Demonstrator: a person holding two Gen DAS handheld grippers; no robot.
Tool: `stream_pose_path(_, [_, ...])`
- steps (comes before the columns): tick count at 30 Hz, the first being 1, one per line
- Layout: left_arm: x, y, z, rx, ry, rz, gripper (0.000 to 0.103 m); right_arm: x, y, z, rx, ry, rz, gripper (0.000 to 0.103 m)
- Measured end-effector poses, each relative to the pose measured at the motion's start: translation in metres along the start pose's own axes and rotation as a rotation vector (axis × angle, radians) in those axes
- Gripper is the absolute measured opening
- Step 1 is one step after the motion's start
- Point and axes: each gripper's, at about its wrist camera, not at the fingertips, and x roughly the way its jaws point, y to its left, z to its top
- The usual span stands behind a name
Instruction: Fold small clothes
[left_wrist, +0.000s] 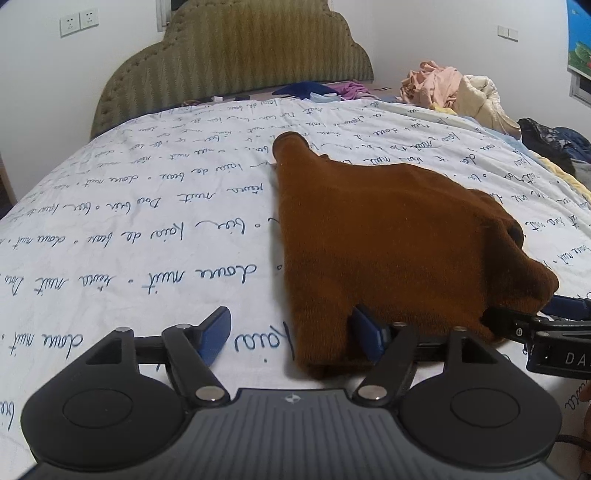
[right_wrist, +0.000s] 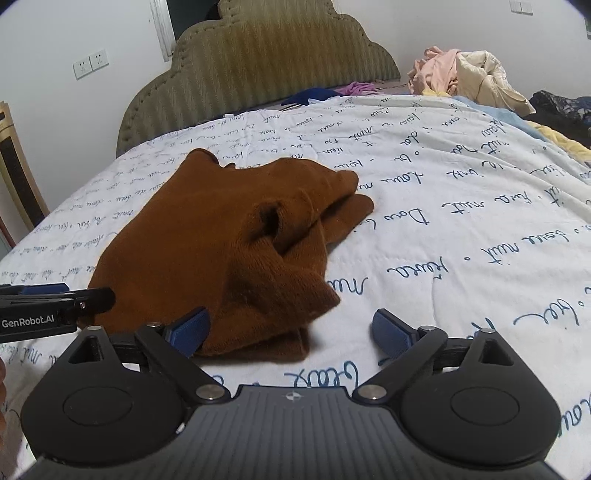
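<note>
A brown knitted garment (left_wrist: 388, 236) lies bunched in loose folds on the white bedsheet with blue handwriting (left_wrist: 147, 206). My left gripper (left_wrist: 291, 334) is open at its near left corner: the cloth's edge rests against the right pad (left_wrist: 365, 338), while the left pad lies on bare sheet. In the right wrist view the same garment (right_wrist: 221, 236) shows a sleeve opening near its middle. My right gripper (right_wrist: 291, 332) is open wide at the near right corner, with the left pad (right_wrist: 190, 330) against the cloth. Each gripper's tip shows at the edge of the other's view.
A padded olive headboard (left_wrist: 236, 55) stands at the far end. Pink and cream clothes (left_wrist: 454, 92) are piled at the far right, dark ones (left_wrist: 554, 140) beside them. Blue and purple items (left_wrist: 321, 90) lie near the headboard. The sheet left of the garment is bare.
</note>
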Motion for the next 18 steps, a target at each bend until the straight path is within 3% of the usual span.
stream_pose_path(7, [-0.007,0.004,-0.011,-0.027,0.007,0.001,0.074,-0.005,0.006,-0.012,-0.043,-0.005,-0.027,0.102])
stream_pose_path(18, [-0.011,0.007,-0.032,-0.026,0.021,0.039,0.077,-0.006,0.019,-0.022,-0.116,-0.008,-0.084,0.103])
